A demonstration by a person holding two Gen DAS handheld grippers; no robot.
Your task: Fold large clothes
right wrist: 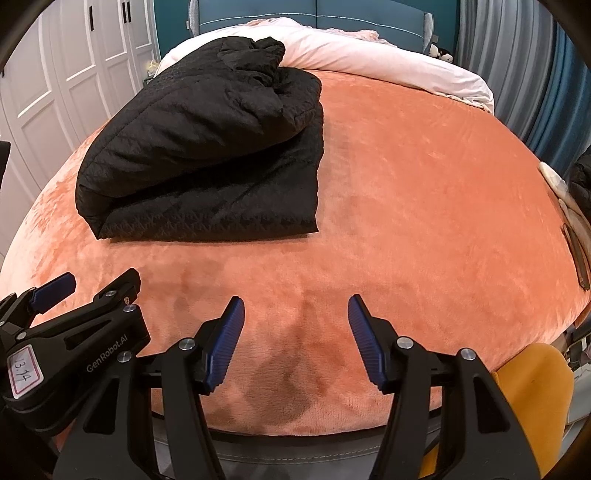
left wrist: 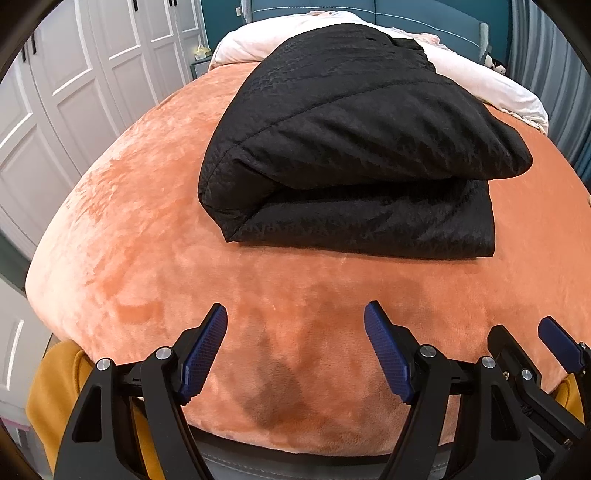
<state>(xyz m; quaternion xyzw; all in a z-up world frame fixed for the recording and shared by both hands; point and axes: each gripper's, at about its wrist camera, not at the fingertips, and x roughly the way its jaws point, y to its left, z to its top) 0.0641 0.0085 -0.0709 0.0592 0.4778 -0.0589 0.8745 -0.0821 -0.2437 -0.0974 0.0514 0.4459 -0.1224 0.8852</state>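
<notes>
White panelled wardrobe doors point(left wrist: 74, 96) line the left side of the room, beside a bed covered in an orange plush blanket point(left wrist: 155, 229). A mustard-yellow cloth point(left wrist: 55, 391) hangs at the near left corner of the bed, just below the blanket's edge. The left gripper point(left wrist: 295, 321) hovers over the near end of the blanket with its blue-padded fingers point(left wrist: 205, 350) spread wide, holding nothing. Beyond it, a black quilted jacket point(left wrist: 347, 147) lies folded into a thick bundle on the blanket, well apart from both grippers; its upper layer is doubled over a flatter lower layer, and the folded edge faces the near side of the bed. In the right wrist view, the same jacket sits toward the left half of the bed, with a rumpled hood or collar bunched at its far end. The right gripper point(right wrist: 295, 306) is also held above the near end of the blanket, its fingers parted and empty, just beside the left gripper, which shows at the lower left of that view with a white paper label point(right wrist: 24, 371) on its body. A white duvet point(right wrist: 388, 62) is heaped along the head of the bed, in front of a teal headboard point(right wrist: 332, 14). Grey-blue curtains point(right wrist: 517, 74) hang at the far right.
</notes>
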